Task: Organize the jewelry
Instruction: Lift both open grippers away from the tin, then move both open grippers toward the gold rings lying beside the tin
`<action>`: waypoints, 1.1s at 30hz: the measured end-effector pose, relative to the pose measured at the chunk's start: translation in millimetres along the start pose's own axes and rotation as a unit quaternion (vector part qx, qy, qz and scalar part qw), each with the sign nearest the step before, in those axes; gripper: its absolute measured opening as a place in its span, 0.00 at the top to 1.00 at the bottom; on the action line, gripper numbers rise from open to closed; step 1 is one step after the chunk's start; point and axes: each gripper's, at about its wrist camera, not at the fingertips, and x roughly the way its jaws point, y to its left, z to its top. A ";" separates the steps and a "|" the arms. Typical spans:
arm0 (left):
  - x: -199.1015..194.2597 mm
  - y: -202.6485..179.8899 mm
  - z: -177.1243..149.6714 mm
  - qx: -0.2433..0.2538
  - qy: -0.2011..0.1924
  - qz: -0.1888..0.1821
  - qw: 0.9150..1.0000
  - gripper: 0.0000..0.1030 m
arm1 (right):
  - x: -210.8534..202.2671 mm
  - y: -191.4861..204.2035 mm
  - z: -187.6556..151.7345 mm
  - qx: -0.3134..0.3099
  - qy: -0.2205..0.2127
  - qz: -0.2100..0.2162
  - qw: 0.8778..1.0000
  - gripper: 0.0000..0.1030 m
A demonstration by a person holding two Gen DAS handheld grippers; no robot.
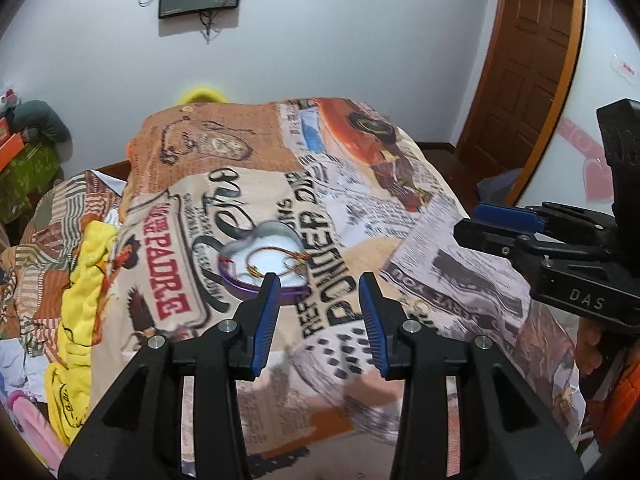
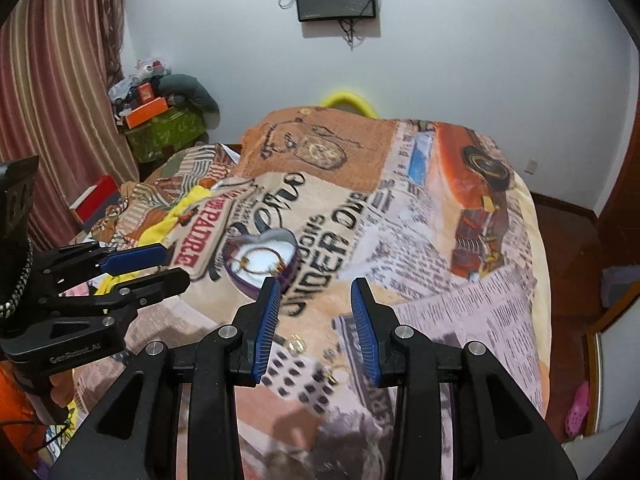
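Heart-shaped tin (image 1: 264,258) sits open on the printed blanket (image 1: 420,208), white lining showing, just ahead of both claws. Inside it: a thin gold bangle (image 2: 260,262) and some tangled wire-like pieces at the right side, too small to sort out. Loose on the blanket nearer the camera, right wrist view: a gold ring (image 2: 297,345) and a second small gold piece (image 2: 336,374), both well short of the tin. Judgement: partly done, some jewelry boxed, at least these two items left to move. Left gripper (image 1: 320,312) has jaws spread, nothing between them. Right gripper (image 2: 316,310) likewise spread and empty, hovering above the loose pieces. No lid seen. Near blanket is motion-blurred; more small items could lie there unseen. Left jaw tips cover the tin's near rim.
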 end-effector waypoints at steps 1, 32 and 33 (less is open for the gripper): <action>2.2 -3.3 -1.8 0.003 0.003 -0.002 1.000 0.61 | 1.1 -3.6 -3.4 0.004 0.003 -0.001 1.000 0.68; 81.4 -29.7 -36.6 0.036 0.110 -0.044 0.992 0.61 | 64.2 -18.2 -62.7 0.000 0.104 0.037 0.994 0.67; 82.9 -30.0 -35.4 0.036 0.110 -0.046 0.992 0.61 | 64.6 -18.5 -63.1 -0.002 0.103 0.038 0.994 0.67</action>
